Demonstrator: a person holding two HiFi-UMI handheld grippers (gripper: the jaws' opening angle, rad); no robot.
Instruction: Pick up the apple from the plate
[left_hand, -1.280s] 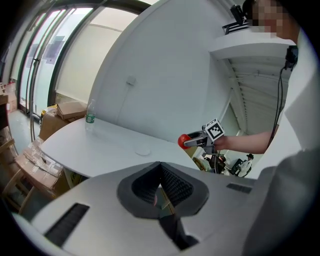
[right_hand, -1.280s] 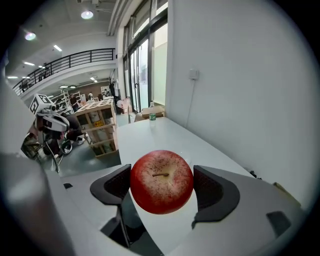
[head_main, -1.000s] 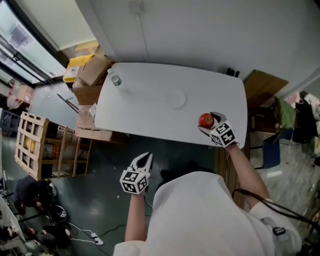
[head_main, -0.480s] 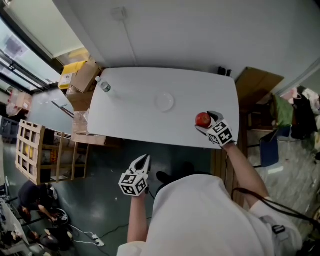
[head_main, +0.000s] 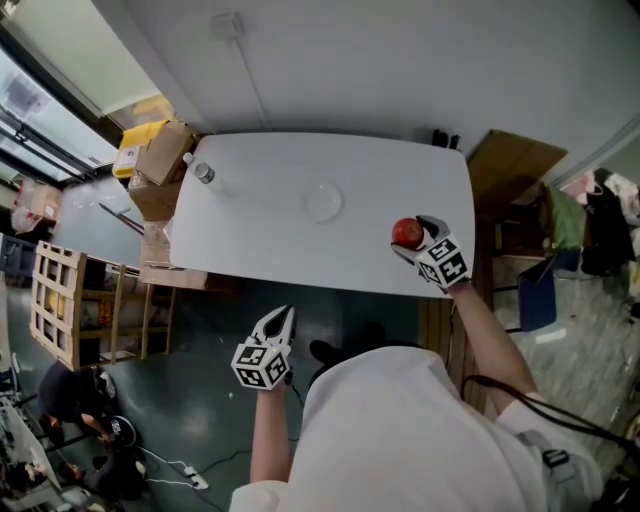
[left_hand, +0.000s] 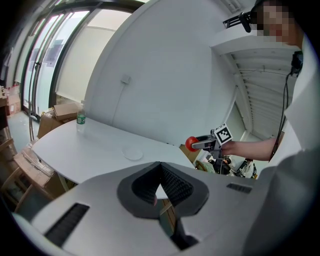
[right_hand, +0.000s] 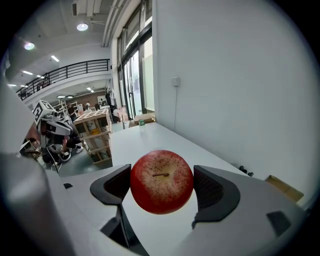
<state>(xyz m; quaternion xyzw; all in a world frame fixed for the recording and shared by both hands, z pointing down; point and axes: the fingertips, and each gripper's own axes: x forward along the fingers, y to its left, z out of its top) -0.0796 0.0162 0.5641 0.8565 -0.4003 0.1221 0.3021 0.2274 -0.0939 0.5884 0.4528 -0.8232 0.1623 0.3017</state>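
A red apple (head_main: 406, 232) is held above the right end of the white table (head_main: 270, 245), with my right gripper (head_main: 418, 238) shut on it. In the right gripper view the apple (right_hand: 161, 181) fills the gap between both dark pads, stem facing the camera. The small clear plate (head_main: 323, 202) lies bare near the table's middle, well left of the apple. My left gripper (head_main: 283, 318) hangs off the table below its front edge, jaws shut on nothing. From the left gripper (left_hand: 160, 172) view, the plate (left_hand: 133, 153) and the apple (left_hand: 191, 144) both show.
A water bottle (head_main: 203, 173) stands at the table's far left corner. Cardboard boxes (head_main: 160, 150) are stacked past that end, with a wooden rack (head_main: 70, 290) on the floor. More cardboard (head_main: 512, 165) and a blue chair (head_main: 540, 300) sit to the right. A wall runs behind the table.
The right gripper keeps hold of the apple and has drifted slightly further right of the plate. The left gripper has barely moved. The head view shifted a little.
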